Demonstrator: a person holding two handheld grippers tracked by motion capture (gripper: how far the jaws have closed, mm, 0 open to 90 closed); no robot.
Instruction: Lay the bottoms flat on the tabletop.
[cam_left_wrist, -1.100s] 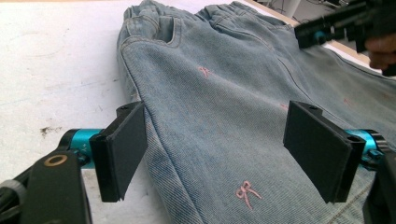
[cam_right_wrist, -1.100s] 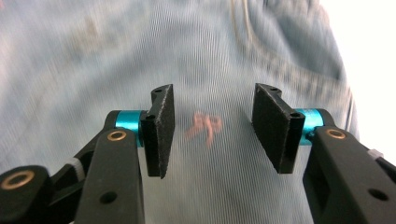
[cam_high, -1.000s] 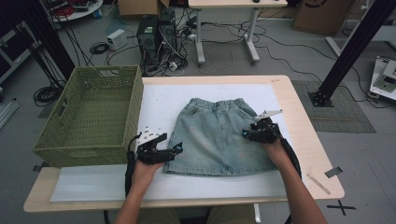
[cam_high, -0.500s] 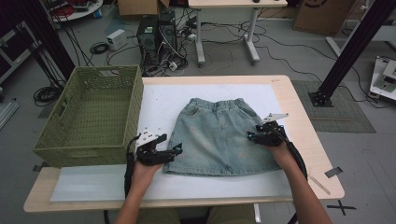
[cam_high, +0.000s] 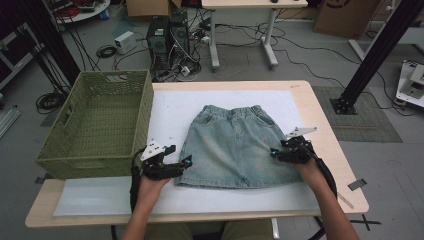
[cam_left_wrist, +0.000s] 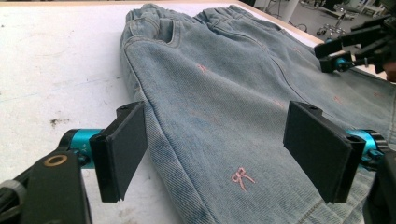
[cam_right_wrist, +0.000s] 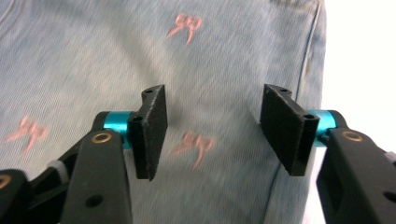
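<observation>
Since a second ago my right gripper (cam_high: 274, 151) has slid from over the denim toward the skirt's right edge, and its jaws have just been opening; nothing is pinched between them, only cloth lying beneath. My left gripper (cam_high: 187, 161) sits where it was at the left hem.

The denim skirt (cam_high: 233, 145) lies flat in the middle of the white mat (cam_high: 170, 107), waistband at the far side, hem toward me. Small pink bows are stitched on the cloth. In the right gripper view my jaws stand apart above the fabric near the right side seam. In the left gripper view my jaws are spread wide, straddling the skirt's left edge without pressing on it.

A green woven basket (cam_high: 100, 125) stands on the left of the surface (cam_high: 320, 115), well apart from the skirt. My hands come in from the near edge.
</observation>
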